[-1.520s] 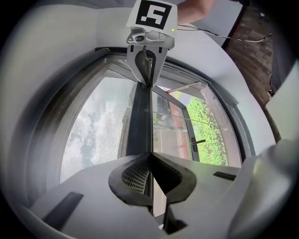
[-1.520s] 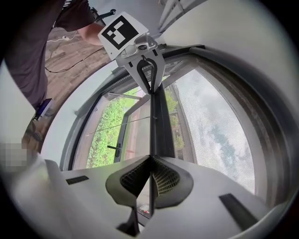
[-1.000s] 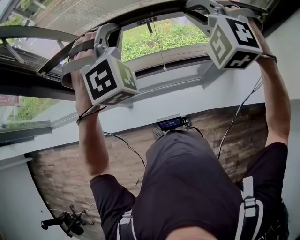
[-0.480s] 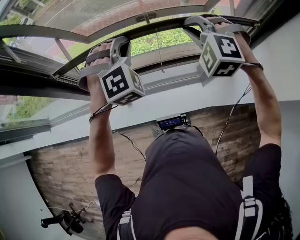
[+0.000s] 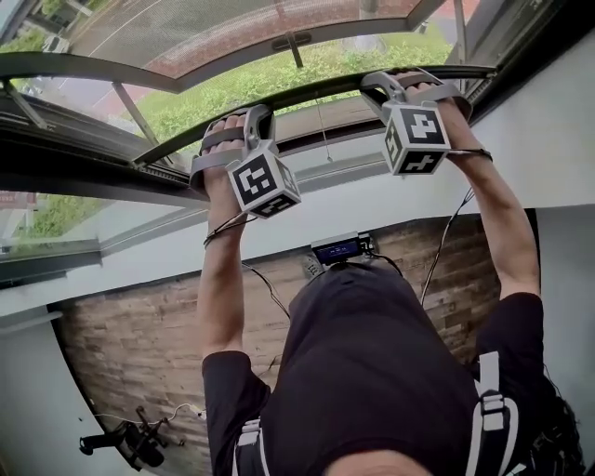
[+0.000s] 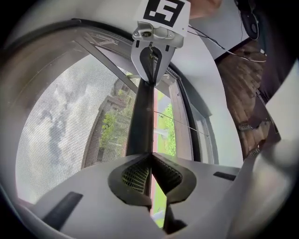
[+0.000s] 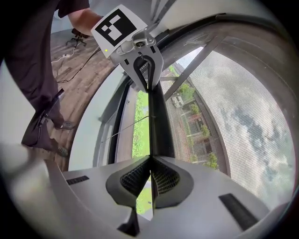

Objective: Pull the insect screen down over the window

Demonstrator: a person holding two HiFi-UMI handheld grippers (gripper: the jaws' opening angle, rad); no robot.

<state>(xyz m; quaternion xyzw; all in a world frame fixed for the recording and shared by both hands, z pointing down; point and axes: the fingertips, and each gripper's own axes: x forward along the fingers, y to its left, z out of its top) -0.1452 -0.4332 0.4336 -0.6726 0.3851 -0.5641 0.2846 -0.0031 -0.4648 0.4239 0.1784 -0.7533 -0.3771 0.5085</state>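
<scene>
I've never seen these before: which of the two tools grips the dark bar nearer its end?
The right tool, almost at the end of the bar; in the head view, the left tool has a long stretch of bar beyond it.

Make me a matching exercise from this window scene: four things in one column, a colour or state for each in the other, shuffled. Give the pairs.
Things
1. insect screen
2. pull bar
3. cord
4. floor

Descriptions
A. dark, clamped in the left tongs and the right tongs
B. brown wood planks
C. see-through grey mesh
D. thin pale line running off the bar

Pairs: 1-C, 2-A, 3-D, 4-B
</scene>
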